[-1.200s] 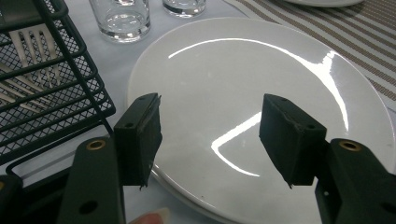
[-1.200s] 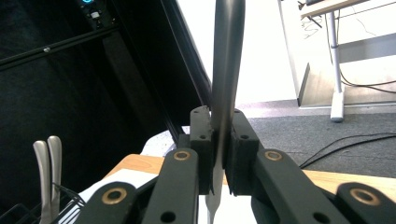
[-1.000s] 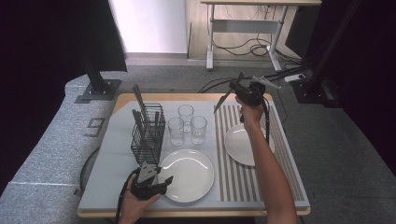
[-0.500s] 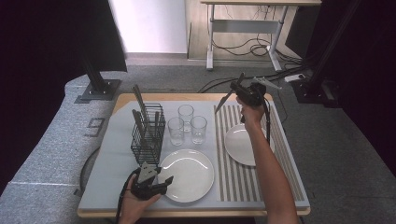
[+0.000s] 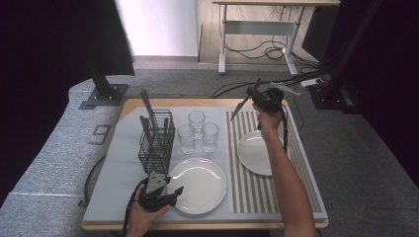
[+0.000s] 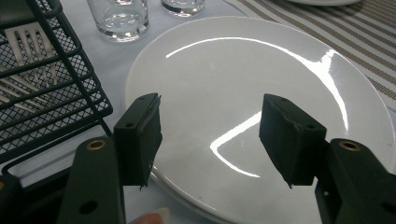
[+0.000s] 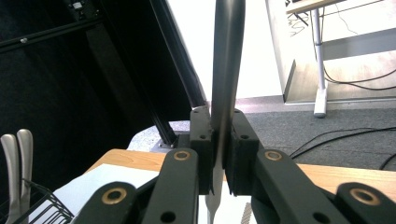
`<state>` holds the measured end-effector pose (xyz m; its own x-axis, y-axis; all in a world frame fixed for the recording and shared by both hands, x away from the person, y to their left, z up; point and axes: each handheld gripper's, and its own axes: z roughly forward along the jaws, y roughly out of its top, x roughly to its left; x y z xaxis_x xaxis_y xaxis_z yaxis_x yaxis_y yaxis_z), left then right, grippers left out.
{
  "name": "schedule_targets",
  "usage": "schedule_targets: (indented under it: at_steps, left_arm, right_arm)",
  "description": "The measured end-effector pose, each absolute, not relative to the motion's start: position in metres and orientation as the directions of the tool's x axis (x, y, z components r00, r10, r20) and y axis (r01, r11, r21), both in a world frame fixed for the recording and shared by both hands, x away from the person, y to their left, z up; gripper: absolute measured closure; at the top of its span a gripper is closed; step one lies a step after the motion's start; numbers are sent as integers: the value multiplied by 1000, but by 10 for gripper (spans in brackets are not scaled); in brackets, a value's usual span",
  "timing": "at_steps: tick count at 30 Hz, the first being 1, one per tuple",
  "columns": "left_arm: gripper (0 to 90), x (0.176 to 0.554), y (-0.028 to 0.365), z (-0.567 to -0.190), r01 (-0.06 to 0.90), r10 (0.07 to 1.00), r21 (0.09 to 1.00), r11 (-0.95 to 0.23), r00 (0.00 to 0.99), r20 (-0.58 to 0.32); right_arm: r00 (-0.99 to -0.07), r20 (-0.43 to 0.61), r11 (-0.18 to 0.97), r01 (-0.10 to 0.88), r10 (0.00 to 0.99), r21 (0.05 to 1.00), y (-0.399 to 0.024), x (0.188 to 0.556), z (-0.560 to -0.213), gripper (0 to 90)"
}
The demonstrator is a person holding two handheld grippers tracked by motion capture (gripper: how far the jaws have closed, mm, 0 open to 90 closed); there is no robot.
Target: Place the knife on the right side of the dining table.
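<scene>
While right tongs (image 7: 218,154) clench one knife (image 7: 226,70):
Left tongs (image 6: 210,140): released
Plates: two
Glasses: three
Basket (image 5: 157,140): nine o'clock, table (image 5: 148,103) edge

The high view looks forward and down from above the person's side, taking in the whole table (image 5: 123,217). The left gripper view rides low and close, looking along its tongs (image 6: 212,133) over the near plate (image 6: 289,65), which the high view shares (image 5: 207,190). The right gripper view sits raised at the far edge, looking level past its tongs (image 7: 219,140) toward the room.
</scene>
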<state>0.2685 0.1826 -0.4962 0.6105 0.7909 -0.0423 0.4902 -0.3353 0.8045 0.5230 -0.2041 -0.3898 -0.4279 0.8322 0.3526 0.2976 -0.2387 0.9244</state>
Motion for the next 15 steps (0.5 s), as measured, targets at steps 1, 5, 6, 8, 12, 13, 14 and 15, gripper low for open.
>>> schedule_targets:
  at_steps: [1, 5, 6, 8, 12, 13, 14, 15]
  left_arm:
    - [389, 268, 183, -496, 490, 791, 805, -335, 610, -42]
    - [391, 267, 182, -495, 482, 791, 812, -330, 610, -40]
    - [391, 267, 182, -495, 479, 790, 813, -331, 612, -38]
    - [391, 267, 182, -494, 477, 790, 814, -331, 612, -37]
    - [391, 267, 182, -495, 477, 791, 815, -330, 611, -37]
    - [391, 267, 182, -495, 476, 791, 816, -329, 610, -37]
    - [392, 267, 182, -495, 476, 791, 816, -329, 610, -37]
    - [392, 267, 182, -495, 475, 791, 816, -329, 611, -37]
  right_arm:
    - [-425, 353, -240, 298, 834, 924, -205, 523, -390, 830]
    - [-414, 357, -245, 299, 838, 922, -208, 525, -393, 830]
    - [-411, 357, -245, 300, 839, 922, -209, 526, -394, 830]
    - [-407, 356, -245, 300, 841, 922, -210, 527, -396, 830]
    - [-398, 357, -246, 303, 845, 921, -213, 529, -399, 830]
    - [-397, 357, -246, 304, 846, 920, -213, 530, -400, 830]
    - [-395, 360, -250, 303, 845, 920, -214, 530, -400, 830]
    - [-394, 360, -250, 303, 846, 920, -214, 531, -401, 830]
